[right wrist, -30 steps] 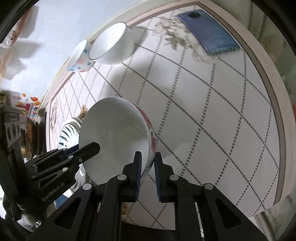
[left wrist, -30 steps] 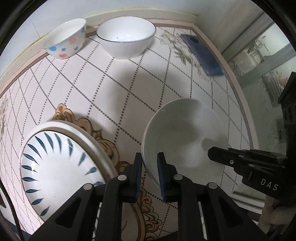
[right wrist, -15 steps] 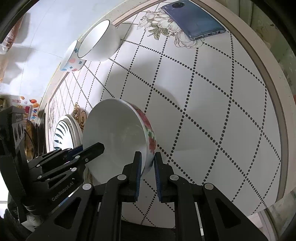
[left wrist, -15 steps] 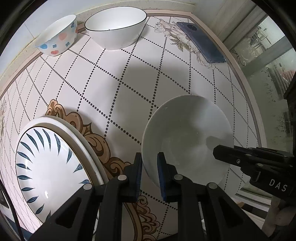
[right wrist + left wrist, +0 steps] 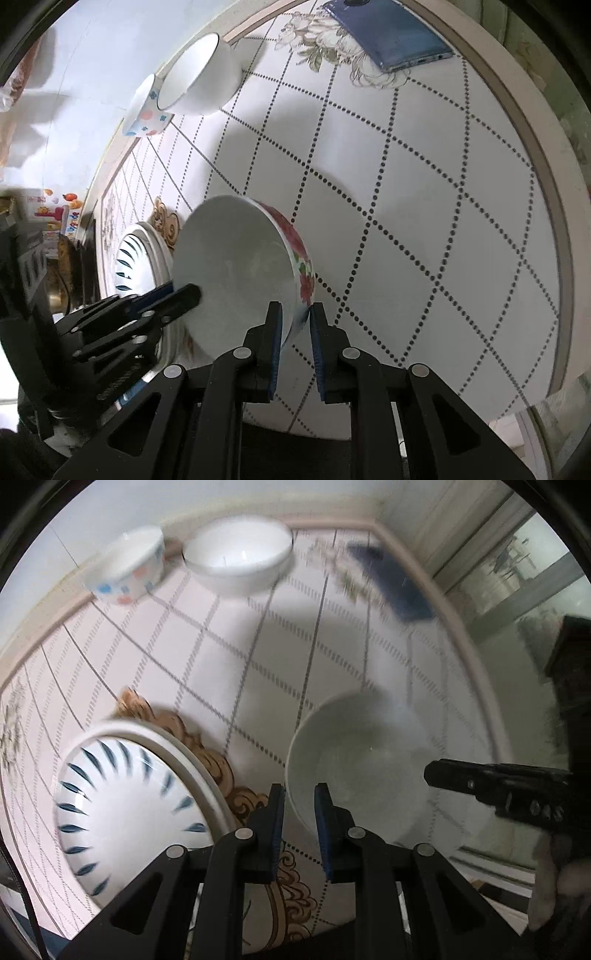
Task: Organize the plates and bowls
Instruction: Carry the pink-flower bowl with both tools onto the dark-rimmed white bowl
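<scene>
A white bowl with red flowers on its outside (image 5: 243, 269) is held tilted above the tiled table; it also shows in the left wrist view (image 5: 354, 760). My right gripper (image 5: 296, 314) is shut on its near rim. My left gripper (image 5: 299, 794) pinches the opposite rim. A plate with blue leaf strokes (image 5: 122, 808) lies at the left on a larger white plate (image 5: 199, 771). A plain white bowl (image 5: 240, 559) and a dotted bowl (image 5: 127, 568) stand at the far edge.
A dark blue phone (image 5: 395, 33) lies at the table's far right corner, also in the left wrist view (image 5: 395, 583). The table rim (image 5: 546, 177) curves along the right. A brown ornament (image 5: 207, 753) marks the table centre.
Both grippers have kept their grip on the flowered bowl and moved with it; the left view is blurred by motion. The far bowls sit lower in the left view now.
</scene>
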The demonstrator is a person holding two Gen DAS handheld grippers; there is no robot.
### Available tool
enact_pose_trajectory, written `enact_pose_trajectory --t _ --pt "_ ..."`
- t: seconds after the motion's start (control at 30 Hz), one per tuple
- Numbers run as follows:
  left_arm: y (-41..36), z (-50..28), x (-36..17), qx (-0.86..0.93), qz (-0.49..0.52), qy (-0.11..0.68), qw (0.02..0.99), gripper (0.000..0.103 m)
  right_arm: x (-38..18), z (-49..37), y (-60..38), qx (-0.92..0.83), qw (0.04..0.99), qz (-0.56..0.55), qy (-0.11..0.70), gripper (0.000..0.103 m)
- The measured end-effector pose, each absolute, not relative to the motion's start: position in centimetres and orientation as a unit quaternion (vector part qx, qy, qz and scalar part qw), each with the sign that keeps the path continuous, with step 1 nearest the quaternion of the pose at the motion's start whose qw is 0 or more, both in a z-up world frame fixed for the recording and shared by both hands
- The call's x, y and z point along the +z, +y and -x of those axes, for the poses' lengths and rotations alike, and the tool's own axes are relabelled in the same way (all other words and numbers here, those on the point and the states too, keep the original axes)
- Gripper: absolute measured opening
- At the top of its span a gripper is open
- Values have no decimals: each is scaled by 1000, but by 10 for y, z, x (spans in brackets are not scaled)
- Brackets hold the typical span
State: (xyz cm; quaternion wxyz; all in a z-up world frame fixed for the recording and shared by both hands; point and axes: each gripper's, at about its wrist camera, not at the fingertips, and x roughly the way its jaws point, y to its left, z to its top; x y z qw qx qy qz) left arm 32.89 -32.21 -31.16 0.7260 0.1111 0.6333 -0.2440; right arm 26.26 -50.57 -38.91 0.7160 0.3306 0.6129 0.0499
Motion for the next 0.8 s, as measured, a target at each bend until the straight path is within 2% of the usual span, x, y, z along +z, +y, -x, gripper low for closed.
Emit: enact_pose_trajectory --t 0.07,0.1,0.17,0.43,0.8 --pt "-319 -342 -292 -241 -98 623 738 21 -374 -265 -516 50 722 -340 601 23" --pt "-317 -351 -286 -239 -89 619 743 28 -366 -267 -521 49 725 -343 596 32" --pt "-314 -377 -274 -228 -65 607 759 32 -349 -277 -533 49 735 -358 574 45" --pt "-313 -492 -297 -153 -14 616 773 33 -324 -374 -544 58 772 -368 515 46" --pt "-330 -557 -361 -137 -24 663 736 33 -380 -490 -533 60 741 -379 551 46"
